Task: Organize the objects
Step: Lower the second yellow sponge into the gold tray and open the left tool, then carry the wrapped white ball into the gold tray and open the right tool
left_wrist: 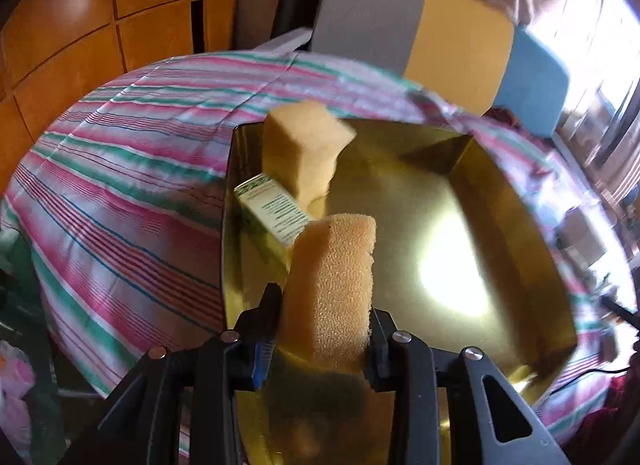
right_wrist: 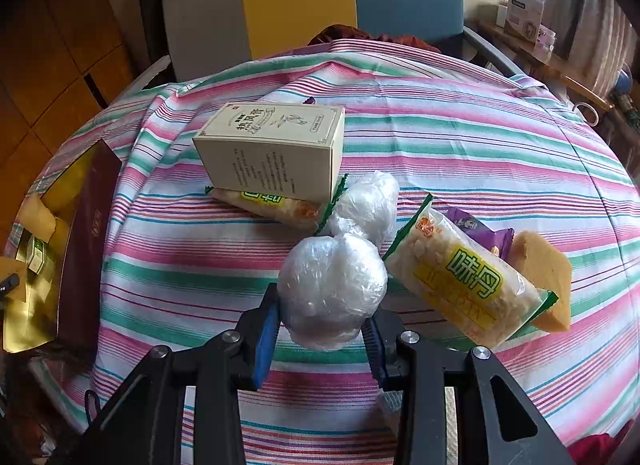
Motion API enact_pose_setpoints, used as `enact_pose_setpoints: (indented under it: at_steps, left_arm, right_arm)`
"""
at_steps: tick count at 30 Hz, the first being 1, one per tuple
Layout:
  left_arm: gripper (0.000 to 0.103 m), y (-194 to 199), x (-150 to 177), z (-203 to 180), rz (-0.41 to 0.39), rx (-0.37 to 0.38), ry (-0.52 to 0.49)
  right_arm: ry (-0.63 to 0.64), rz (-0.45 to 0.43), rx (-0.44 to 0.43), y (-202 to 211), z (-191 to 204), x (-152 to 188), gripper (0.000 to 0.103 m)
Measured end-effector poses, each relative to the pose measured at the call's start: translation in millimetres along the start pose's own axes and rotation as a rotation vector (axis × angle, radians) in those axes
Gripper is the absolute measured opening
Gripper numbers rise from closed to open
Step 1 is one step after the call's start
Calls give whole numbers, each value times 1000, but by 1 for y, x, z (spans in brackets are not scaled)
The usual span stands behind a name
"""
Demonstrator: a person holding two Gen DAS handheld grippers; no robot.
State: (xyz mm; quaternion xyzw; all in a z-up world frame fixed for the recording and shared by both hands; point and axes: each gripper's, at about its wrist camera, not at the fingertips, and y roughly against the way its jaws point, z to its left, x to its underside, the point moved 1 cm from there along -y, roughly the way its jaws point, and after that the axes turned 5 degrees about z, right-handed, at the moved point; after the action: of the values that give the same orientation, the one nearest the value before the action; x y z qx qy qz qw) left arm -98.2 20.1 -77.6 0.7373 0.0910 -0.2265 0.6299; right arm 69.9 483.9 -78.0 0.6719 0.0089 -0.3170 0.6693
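My left gripper (left_wrist: pixel 324 321) is shut on a yellow sponge (left_wrist: pixel 334 285) and holds it over a gold-lined box (left_wrist: pixel 500 201). Inside the box stand another yellow sponge (left_wrist: pixel 306 149) and a small green-and-white carton (left_wrist: pixel 272 209). My right gripper (right_wrist: pixel 324 321) is shut on a ball wrapped in clear plastic (right_wrist: pixel 332 289) above the striped cloth. A second plastic-wrapped ball (right_wrist: pixel 368 205), a cream carton (right_wrist: pixel 276 149) lying on a snack packet (right_wrist: pixel 272 205), a larger snack packet (right_wrist: pixel 464 281), a purple packet (right_wrist: pixel 476 229) and a yellow sponge (right_wrist: pixel 544 277) lie on the cloth.
The striped tablecloth (right_wrist: pixel 480 137) covers a round table. The gold-lined box with its maroon outer wall (right_wrist: pixel 88 233) sits at the table's left edge in the right wrist view. Chairs with grey, yellow and blue backs (right_wrist: pixel 296 1) stand behind the table. A shelf with boxes (right_wrist: pixel 524 13) is at the far right.
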Motion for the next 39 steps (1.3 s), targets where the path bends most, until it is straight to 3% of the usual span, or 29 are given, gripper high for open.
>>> enact_pose_setpoints:
  at_steps: [2,12,14,16,21,28,31,39]
  left_arm:
    - [35,-6,2,2,32,13,26]
    - [35,-17,-5,-7,32,-31,-12]
    - [40,-14,-3,-7,25,-22,-5]
    - [54,-8,-2,-8,8,-29,-8]
    - [59,8,2,-3,-32,-14,-2]
    - [60,39,8,9,-97,12,21]
    - [60,55,9,16,-138,3,29]
    - [60,70,17,50,-165,25,125]
  right_arm:
    - [-1,-5,0,1,0,1,39]
    - [-14,-26,2,5,0,0,39]
    - [-17,-36,-1,8,-1,0,39]
    - [-14,-43,-4,10,0,1,39]
    - [1,-36,-5,9,7,5,39]
    - [-16,-53,-24,19,13,5,39]
    - [11,-91,-85,37,38,0,39]
    - [287,-127,-328,70,181,-4,40]
